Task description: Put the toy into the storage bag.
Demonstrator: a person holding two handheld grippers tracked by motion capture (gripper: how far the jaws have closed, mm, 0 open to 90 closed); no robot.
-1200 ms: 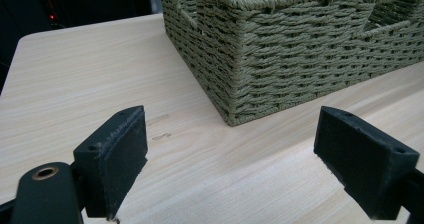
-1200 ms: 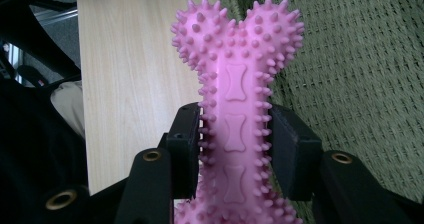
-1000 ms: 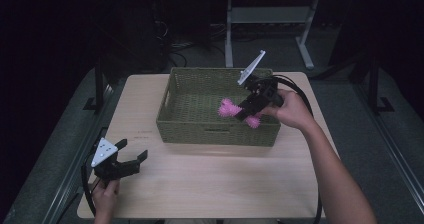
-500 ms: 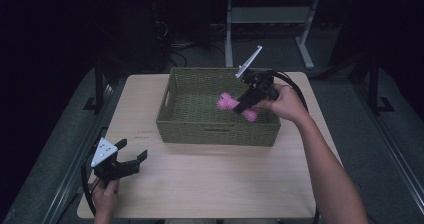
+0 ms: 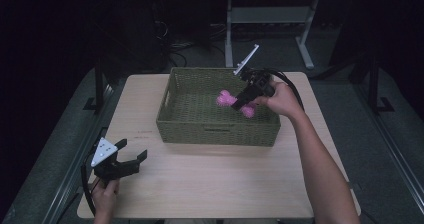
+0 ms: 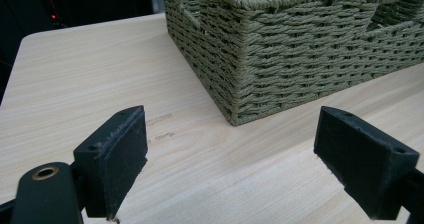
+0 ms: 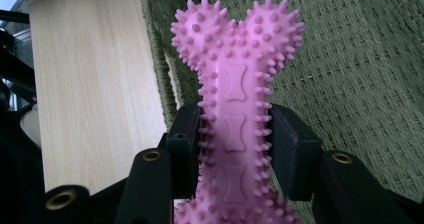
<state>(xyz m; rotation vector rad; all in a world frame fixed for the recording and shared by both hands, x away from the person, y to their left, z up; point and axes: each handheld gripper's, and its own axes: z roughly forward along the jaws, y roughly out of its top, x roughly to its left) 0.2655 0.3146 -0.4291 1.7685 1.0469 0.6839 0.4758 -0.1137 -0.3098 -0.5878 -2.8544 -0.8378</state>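
R jaws were clamped on the shaft of the pink spiky bone toy [image 7: 235, 109], one pad each side of its narrow waist, in the centre of the right gripper view. Holding it at the waist made sense: thinnest part, and the fat knobbed ends on both sides would probably stop it slipping out lengthwise. In that view the toy's long axis ran straight up the frame, in line w/ the jaws, lobed end at the top, other end hidden behind the jaws at the bottom.

In the high view the right gripper [image 5: 242, 100] sat right of centre, hand behind it to the right, toy [image 5: 231, 101] poking out toward the left. There the long axis lay on a diagonal, upper left to lower right, one knob out over the basket floor, the other near the hand. Toy was held inside the green woven basket [image 5: 170, 115], over its right half; can't tell if it touched the floor. Looked like a drop-off into the basket.

Left gripper [image 5: 131, 160] rested in the lower left of the high view, well apart from the basket, jaws wide open w/ nothing between them, parked on the wooden table [image 5: 210, 184], prob. just waiting.
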